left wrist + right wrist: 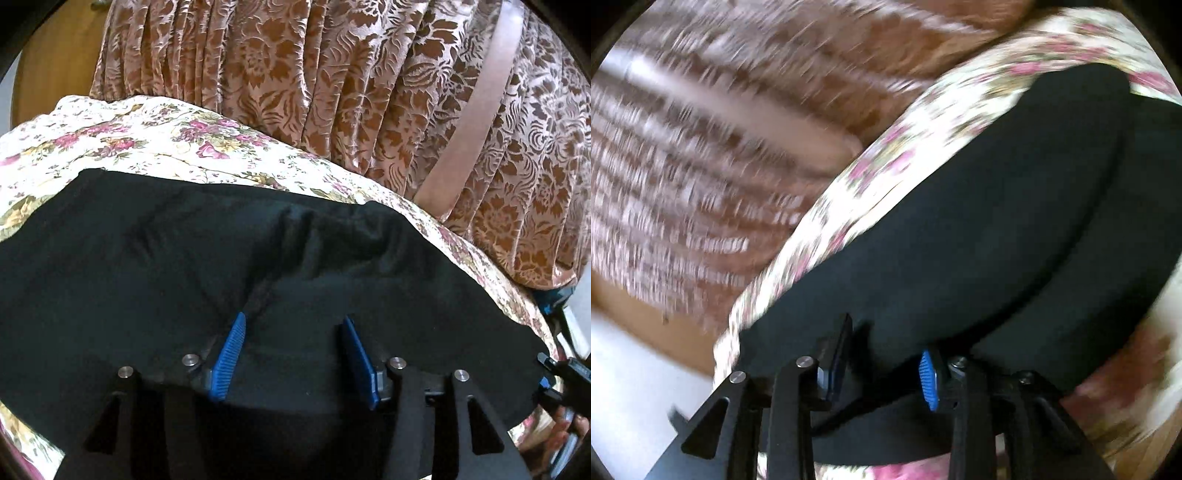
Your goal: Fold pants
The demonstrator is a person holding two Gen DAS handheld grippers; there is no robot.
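Left tool [293, 356] hangs released over the black pants [147, 258], right tool [886, 369] also released at their end, legs running away lengthwise across the bed [110, 129].

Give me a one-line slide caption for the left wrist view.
Open left gripper poised over black pants spread on a floral bedspread, patterned curtain behind.

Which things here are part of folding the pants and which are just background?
Part of the job: black pants, left gripper, right gripper.
Just background: floral bedspread, patterned brown curtain, wooden panel.
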